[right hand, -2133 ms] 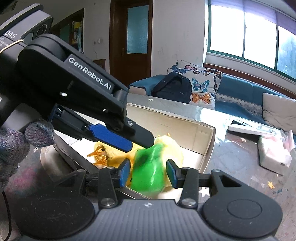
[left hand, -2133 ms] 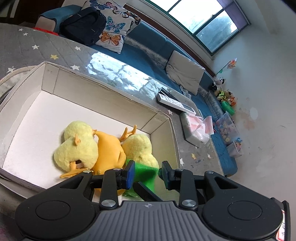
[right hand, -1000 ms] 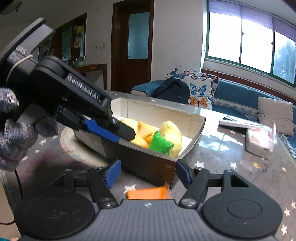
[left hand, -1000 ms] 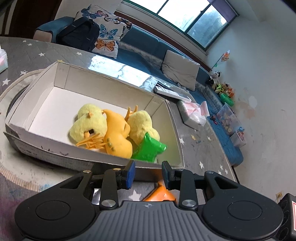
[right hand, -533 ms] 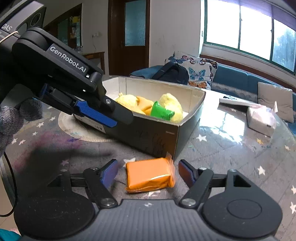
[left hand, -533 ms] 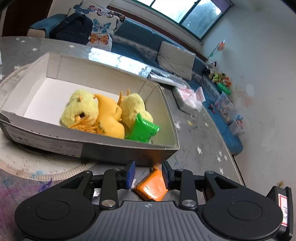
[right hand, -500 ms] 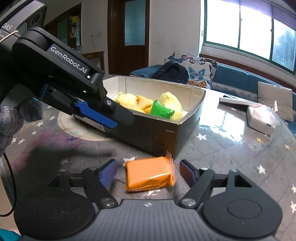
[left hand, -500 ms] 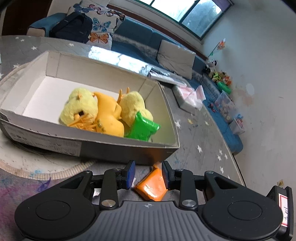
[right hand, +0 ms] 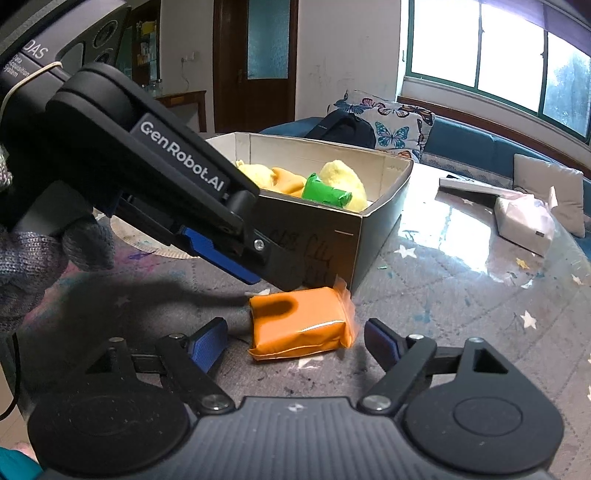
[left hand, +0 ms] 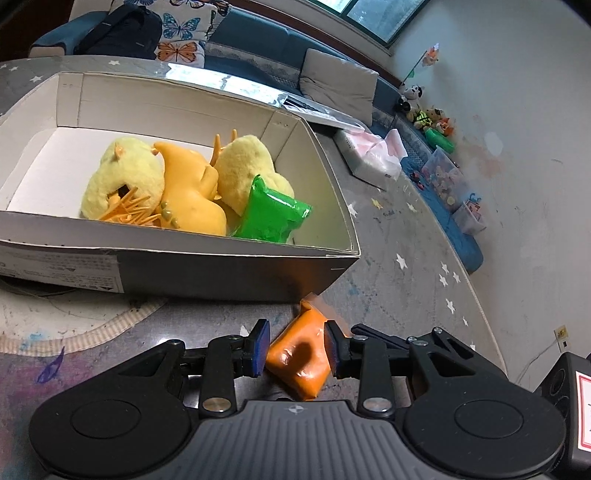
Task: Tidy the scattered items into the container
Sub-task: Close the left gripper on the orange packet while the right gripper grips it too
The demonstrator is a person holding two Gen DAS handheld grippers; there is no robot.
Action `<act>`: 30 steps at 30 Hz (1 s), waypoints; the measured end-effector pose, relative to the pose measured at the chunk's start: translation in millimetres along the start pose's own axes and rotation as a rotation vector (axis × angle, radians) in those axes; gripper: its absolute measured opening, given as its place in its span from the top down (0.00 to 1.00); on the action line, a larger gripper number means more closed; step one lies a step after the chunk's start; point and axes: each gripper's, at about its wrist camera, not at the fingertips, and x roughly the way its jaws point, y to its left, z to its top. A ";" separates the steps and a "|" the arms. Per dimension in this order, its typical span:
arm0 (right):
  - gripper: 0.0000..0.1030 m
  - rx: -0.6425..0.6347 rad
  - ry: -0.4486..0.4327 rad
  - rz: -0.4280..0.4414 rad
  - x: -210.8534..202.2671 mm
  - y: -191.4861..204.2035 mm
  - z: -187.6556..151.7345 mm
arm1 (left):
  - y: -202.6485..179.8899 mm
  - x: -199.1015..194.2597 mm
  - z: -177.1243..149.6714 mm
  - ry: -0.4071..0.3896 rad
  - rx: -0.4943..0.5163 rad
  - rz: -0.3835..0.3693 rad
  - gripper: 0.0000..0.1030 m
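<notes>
An orange packet [left hand: 299, 350] lies on the table just outside the near corner of the cardboard box [left hand: 207, 269]. My left gripper [left hand: 295, 349] is open with its blue pads either side of the packet, close above it. My right gripper [right hand: 295, 345] is open wide, low over the table, with the same orange packet [right hand: 301, 321] between its fingers. The box [right hand: 384, 221] holds two yellow plush toys [left hand: 122, 177], an orange toy [left hand: 188, 195] and a green packet [left hand: 269, 214]. In the right wrist view the left gripper's body crosses above the packet.
A white tissue pack [right hand: 524, 225] and a flat remote [right hand: 469, 186] lie on the table's far right. A round mat [left hand: 74, 325] lies under the box. A blue sofa with cushions and a black bag [left hand: 122, 31] runs behind the table.
Both grippers have dropped away from the box and closed in on the orange packet. The green packet, earlier between the right fingers, now lies in the box.
</notes>
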 end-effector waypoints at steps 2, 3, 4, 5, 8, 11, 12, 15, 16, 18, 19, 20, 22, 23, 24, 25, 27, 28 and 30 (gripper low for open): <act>0.27 0.002 0.006 -0.003 1.9 -0.2 -0.7 | -0.9 -0.3 -1.4 0.005 0.010 -0.020 0.66; 0.29 0.004 0.010 -0.001 2.8 -0.6 -1.1 | -2.1 -0.1 -2.3 0.010 0.021 -0.024 0.66; 0.32 0.007 0.015 0.001 3.9 -1.2 -1.7 | -3.4 0.2 -3.2 0.013 0.032 -0.027 0.66; 0.33 0.010 0.019 0.003 5.0 -1.9 -2.6 | -4.9 0.5 -4.0 0.017 0.045 -0.029 0.66; 0.33 0.015 0.018 0.004 6.0 -3.3 -3.2 | -8.3 3.6 -4.7 0.027 0.072 -0.027 0.66; 0.34 0.015 0.017 0.004 6.5 -3.6 -2.3 | -13.5 5.0 -4.8 0.028 0.107 -0.022 0.65; 0.34 0.015 0.017 0.006 6.8 -3.5 -2.1 | -14.6 3.9 -6.3 0.028 0.119 -0.019 0.65; 0.35 0.012 0.015 0.007 7.0 -2.8 -2.6 | -20.2 4.3 -9.3 0.032 0.175 -0.015 0.64; 0.35 0.012 0.013 0.007 7.0 -2.7 -2.8 | -22.5 4.4 -10.7 0.033 0.200 -0.011 0.63; 0.35 0.010 0.012 0.008 6.9 -2.5 -3.2 | -26.1 5.3 -11.9 0.038 0.237 -0.005 0.61; 0.35 0.009 0.012 0.009 6.8 -2.5 -3.2 | -28.1 5.7 -12.6 0.041 0.255 -0.003 0.61; 0.35 0.009 0.011 0.010 6.8 -2.6 -3.3 | -30.5 6.9 -12.8 0.046 0.277 0.001 0.60; 0.35 0.005 0.011 0.012 6.2 -2.2 -3.6 | -34.4 8.6 -13.1 0.053 0.314 0.011 0.60; 0.35 0.003 0.011 0.013 6.1 -2.0 -3.6 | -35.4 9.7 -13.0 0.057 0.322 0.013 0.59; 0.35 0.002 0.010 0.013 6.1 -2.2 -3.4 | -35.4 10.8 -12.3 0.061 0.325 0.011 0.58; 0.35 0.003 0.010 0.014 6.1 -2.3 -3.2 | -34.7 11.4 -11.5 0.065 0.325 0.006 0.58; 0.35 0.004 0.009 0.015 6.2 -2.3 -3.2 | -32.2 12.6 -9.1 0.072 0.318 -0.005 0.58; 0.35 0.004 0.009 0.015 6.2 -2.3 -3.2 | -31.6 12.9 -8.4 0.075 0.317 -0.008 0.58; 0.35 0.003 0.010 0.015 6.3 -2.3 -3.1 | -32.1 14.2 -7.6 0.077 0.325 -0.008 0.58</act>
